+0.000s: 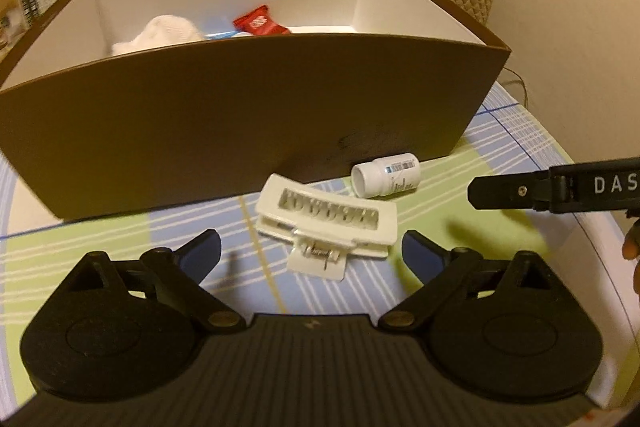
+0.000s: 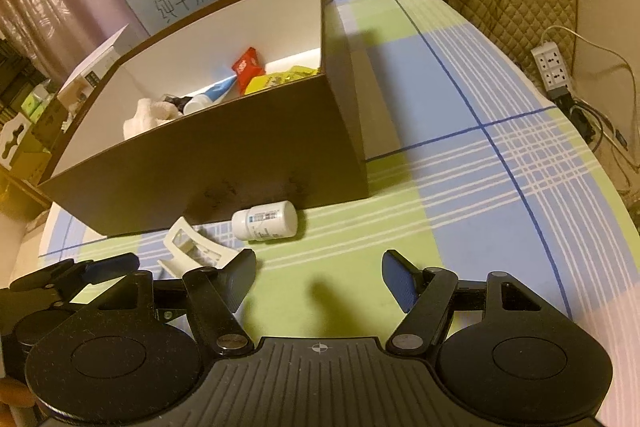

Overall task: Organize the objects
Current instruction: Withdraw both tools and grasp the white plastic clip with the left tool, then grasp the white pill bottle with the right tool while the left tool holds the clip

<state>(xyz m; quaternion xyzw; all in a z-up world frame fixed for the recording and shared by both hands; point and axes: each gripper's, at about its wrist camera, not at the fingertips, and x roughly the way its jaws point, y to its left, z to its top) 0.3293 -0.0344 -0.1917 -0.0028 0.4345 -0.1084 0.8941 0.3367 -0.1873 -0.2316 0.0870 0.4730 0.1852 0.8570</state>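
Lying at frame centre on the checked tablecloth (image 1: 500,131), a white hair clip (image 1: 326,223) is framed by the left gripper (image 1: 311,251), fingers spread apart, empty. Right gripper (image 2: 319,281) is likewise held apart, a white pill bottle (image 2: 265,220) seen above it, against the brown box (image 2: 208,163).

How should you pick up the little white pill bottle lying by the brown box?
Grip the pill bottle across its round middle, coming down from above. It lies on its side against the brown box, so the box blocks the far side. The open right hand-held gripper sits nearest; turn its fingers to span the narrow width, not the length.
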